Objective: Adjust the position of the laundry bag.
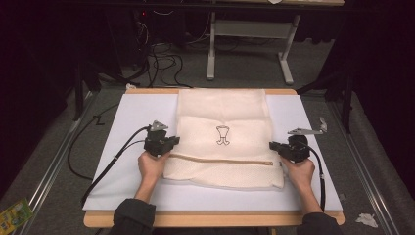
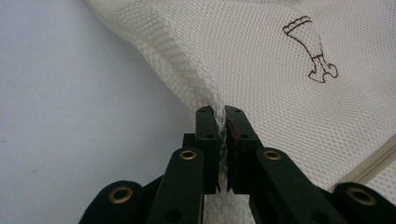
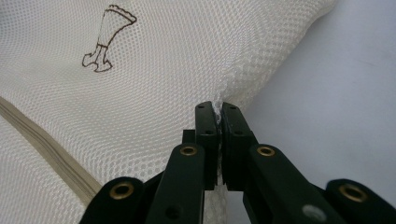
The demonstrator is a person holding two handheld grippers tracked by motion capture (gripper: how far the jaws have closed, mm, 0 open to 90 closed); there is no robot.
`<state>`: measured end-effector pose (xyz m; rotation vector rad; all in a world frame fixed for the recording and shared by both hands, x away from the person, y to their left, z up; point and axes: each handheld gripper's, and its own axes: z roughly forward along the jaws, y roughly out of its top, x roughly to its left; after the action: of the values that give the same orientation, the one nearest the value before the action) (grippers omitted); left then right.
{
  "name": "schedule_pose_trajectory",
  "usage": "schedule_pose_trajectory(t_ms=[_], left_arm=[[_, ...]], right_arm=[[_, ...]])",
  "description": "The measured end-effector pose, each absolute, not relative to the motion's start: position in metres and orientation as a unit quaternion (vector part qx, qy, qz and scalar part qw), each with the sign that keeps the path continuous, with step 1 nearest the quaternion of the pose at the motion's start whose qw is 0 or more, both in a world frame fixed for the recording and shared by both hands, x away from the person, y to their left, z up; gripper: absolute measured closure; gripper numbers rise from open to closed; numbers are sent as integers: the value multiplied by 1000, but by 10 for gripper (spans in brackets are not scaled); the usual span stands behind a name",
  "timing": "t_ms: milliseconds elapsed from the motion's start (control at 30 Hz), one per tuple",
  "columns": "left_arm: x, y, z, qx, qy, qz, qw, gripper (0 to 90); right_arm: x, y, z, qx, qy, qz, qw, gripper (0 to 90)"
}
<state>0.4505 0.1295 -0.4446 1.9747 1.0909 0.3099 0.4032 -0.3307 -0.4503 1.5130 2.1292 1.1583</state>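
A cream mesh laundry bag (image 1: 222,137) lies flat on the white board (image 1: 127,117); it has a beige zipper (image 1: 220,160) across its near part and a small brown printed figure (image 1: 222,135) at its middle. My left gripper (image 1: 172,142) pinches the bag's left edge. In the left gripper view its jaws (image 2: 221,112) are shut on a raised fold of mesh (image 2: 187,60). My right gripper (image 1: 274,146) grips the bag's right edge. The right gripper view shows its jaws (image 3: 218,108) shut on the mesh edge (image 3: 243,70), with the zipper (image 3: 42,140) at the left.
The white board sits on a wooden table (image 1: 210,218) whose front edge shows below. Black cables (image 1: 107,164) trail from both grippers over the board. A grey metal table frame (image 1: 249,44) and loose cables stand on the floor beyond. A small metal bracket (image 1: 313,129) lies near the right edge.
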Motion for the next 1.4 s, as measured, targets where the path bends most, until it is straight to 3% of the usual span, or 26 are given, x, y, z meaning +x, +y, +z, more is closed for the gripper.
schedule_pose_trajectory(t_ms=[1067, 1400], left_arm=[[462, 142, -466, 787, 463, 141, 383, 818], [460, 141, -466, 788, 457, 148, 384, 714]], right_arm=[[424, -303, -462, 532, 740, 378, 163, 860], [423, -302, -461, 533, 741, 375, 166, 800]])
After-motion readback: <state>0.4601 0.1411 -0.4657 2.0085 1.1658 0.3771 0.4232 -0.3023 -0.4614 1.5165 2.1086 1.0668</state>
